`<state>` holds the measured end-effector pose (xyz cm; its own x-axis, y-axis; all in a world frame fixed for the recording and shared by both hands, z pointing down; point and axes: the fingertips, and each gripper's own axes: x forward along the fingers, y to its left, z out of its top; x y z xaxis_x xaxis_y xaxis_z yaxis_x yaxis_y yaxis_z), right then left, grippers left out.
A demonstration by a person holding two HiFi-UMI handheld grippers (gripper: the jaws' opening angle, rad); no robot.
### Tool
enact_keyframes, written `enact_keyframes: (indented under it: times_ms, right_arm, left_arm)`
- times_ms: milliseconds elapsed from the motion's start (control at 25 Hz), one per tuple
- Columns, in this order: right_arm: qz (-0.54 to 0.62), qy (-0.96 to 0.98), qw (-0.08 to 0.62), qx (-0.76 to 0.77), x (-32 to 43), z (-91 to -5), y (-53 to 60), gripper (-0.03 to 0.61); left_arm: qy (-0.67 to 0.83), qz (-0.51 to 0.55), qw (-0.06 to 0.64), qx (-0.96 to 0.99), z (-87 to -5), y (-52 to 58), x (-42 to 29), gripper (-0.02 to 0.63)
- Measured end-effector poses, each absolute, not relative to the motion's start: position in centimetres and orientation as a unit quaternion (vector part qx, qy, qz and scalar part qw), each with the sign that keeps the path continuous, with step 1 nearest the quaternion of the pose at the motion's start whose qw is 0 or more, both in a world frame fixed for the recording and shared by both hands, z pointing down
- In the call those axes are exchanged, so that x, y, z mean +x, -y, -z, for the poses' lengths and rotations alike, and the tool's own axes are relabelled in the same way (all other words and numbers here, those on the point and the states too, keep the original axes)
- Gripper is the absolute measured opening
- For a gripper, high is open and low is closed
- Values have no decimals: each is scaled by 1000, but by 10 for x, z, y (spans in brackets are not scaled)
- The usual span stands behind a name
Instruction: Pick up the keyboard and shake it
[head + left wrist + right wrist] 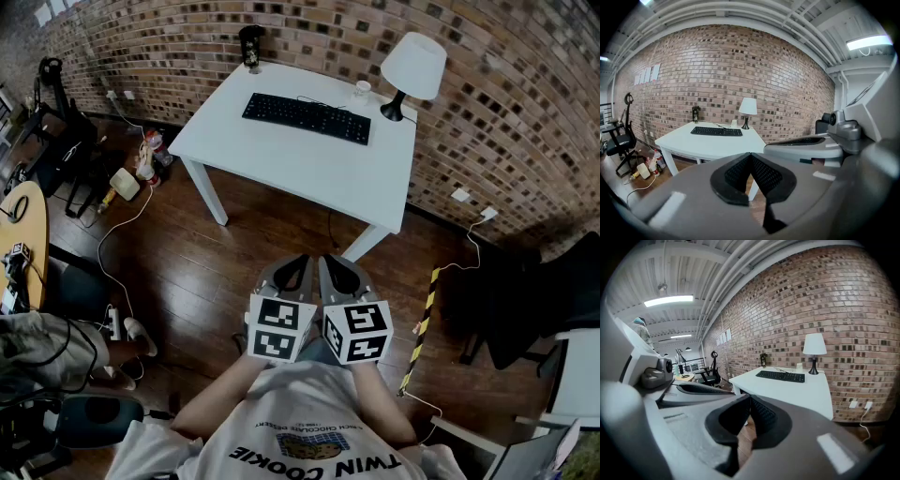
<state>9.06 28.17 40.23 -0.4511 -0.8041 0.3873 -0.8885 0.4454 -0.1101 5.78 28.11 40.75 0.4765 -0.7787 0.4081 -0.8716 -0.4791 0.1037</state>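
The person's white printed T-shirt (309,422) fills the bottom of the head view. Just in front of it, both forearms hold the two grey hand-held grippers side by side over the dark wooden plank floor (234,267). The left gripper (292,272) is clenched: in its own view the two black ribbed pads meet at the tips, with nothing between them. The right gripper (343,272) is clenched the same way and also holds nothing. Their marker cubes sit close together, facing up.

Both grippers are well apart from the white rectangular table (309,183), which stands against the red-brown brick wall (516,112). The flat black computer keyboard (307,118) lies on the tabletop along the far edge, roughly parallel to the wall, untouched by either gripper. A thin cable runs from it toward the wall.

At the far left corner stands a dark cylindrical container (250,47). At the far right corner stands a table lamp with a white shade and black base (412,70), with a small white cup (362,89) just beside it, between the lamp and the keyboard's right end.

A round yellow wooden tabletop (23,234) shows at the left edge of the head view. A black-and-yellow striped strip (427,305) lies on the floor to the right of the grippers.
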Motion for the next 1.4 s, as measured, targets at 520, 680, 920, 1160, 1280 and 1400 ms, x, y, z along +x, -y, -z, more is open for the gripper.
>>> enact_keyframes:
  times_ms: [520, 680, 920, 1160, 1280, 1400]
  right_arm:
    - [-157, 843, 145, 494, 70, -430, -177, 3]
    - [-167, 843, 142, 491, 74, -436, -123, 3]
    - [-188, 845, 140, 480, 89, -432, -45, 3]
    - [-191, 843, 141, 483, 111, -421, 18, 6]
    - [-198, 840, 138, 486, 120, -420, 50, 6]
    - [-208, 832, 141, 495, 132, -424, 79, 8]
  left_arm:
    - [492, -161, 152, 842, -431, -177, 38, 6]
    - [490, -168, 159, 841, -436, -124, 43, 6]
    - [474, -183, 169, 845, -437, -47, 64, 6]
    - [472, -193, 151, 847, -426, 19, 72, 6]
    - [469, -202, 151, 846, -429, 47, 60, 6]
    - [450, -211, 167, 851, -441, 75, 46, 6]
